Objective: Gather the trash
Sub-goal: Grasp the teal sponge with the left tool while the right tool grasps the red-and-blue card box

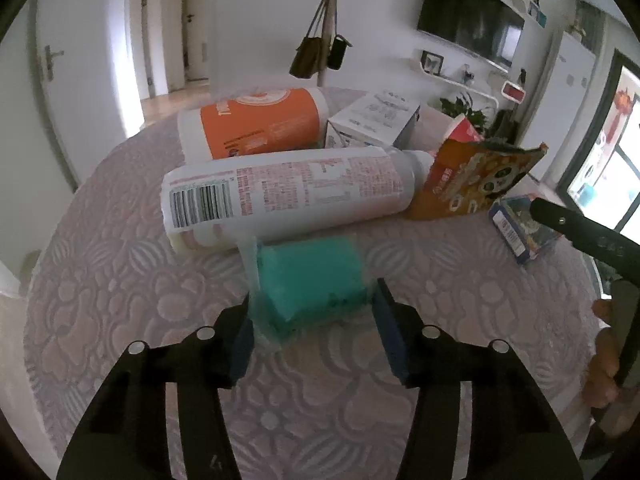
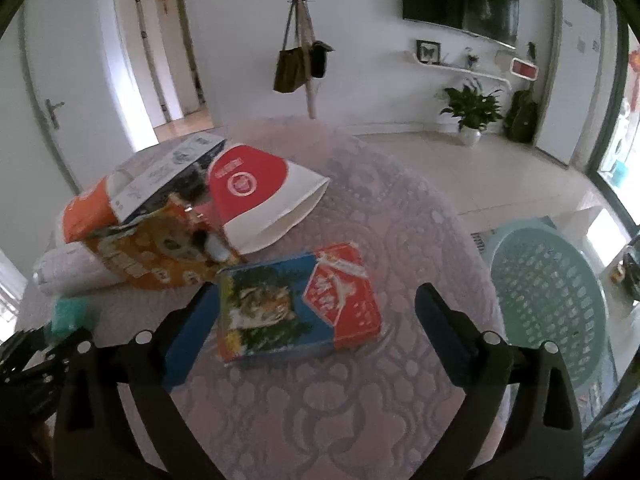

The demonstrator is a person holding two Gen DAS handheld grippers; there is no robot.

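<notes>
On the round table [image 1: 120, 280] with its embossed pink cloth, I see the teal wrapped pack [image 1: 312, 280] lying between my left gripper [image 1: 314, 320]'s spread jaws, just beside the white bottle [image 1: 280, 196]. My right gripper [image 2: 316, 320] gapes around the blue-red box [image 2: 296, 308] near the table's right edge, apparently touching only its left side.

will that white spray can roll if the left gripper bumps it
Probably: the white spray can lies on its side, a smooth cylinder. The teal packet in front and orange snack bag by its cap may check it. Likely rigid, slippery.
</notes>
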